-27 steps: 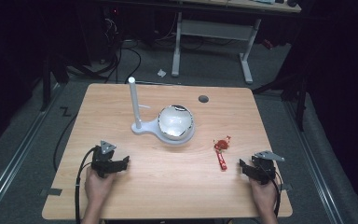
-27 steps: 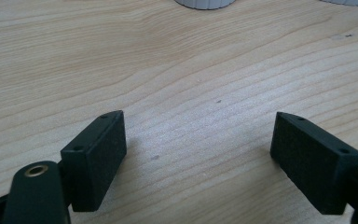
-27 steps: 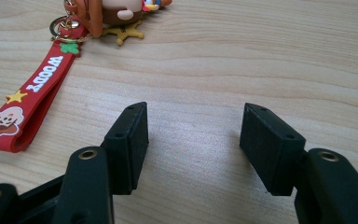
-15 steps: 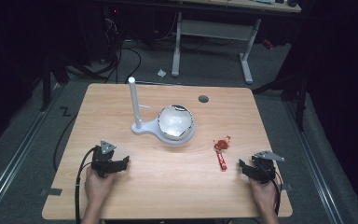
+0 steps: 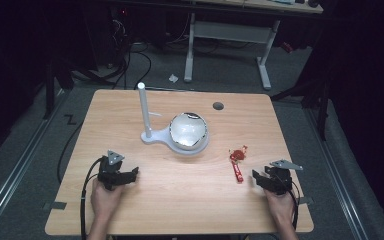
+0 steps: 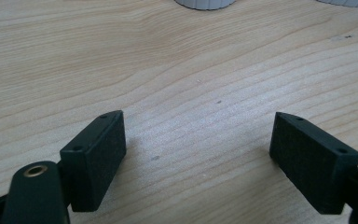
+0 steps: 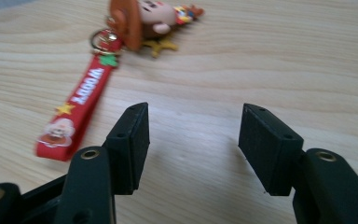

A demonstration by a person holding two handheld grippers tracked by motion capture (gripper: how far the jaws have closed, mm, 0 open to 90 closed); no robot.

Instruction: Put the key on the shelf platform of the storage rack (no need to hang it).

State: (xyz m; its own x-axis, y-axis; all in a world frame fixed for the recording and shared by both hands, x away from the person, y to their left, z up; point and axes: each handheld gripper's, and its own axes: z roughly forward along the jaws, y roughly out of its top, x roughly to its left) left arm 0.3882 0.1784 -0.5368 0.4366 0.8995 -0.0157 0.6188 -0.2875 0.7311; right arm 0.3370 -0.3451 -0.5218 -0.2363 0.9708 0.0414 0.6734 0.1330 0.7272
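Just left of the right gripper [image 5: 261, 178] and slightly farther away, the red strap keychain with a small cartoon figure [image 5: 238, 162] lies flat on the wooden table [image 5: 190, 210]. Its jaws stand apart, empty. The left gripper [image 5: 130, 175], well apart, is spread too.

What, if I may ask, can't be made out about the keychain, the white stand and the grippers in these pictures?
- Keychain: in the right gripper view the figure's top is cut off by the upper edge, and it is blurred; in the high view it is too small for detail.
- White stand: in the left gripper view just its base edge shows, cut by the top edge.
- Bowl on the stand: glare in the high view hides whether anything is inside.
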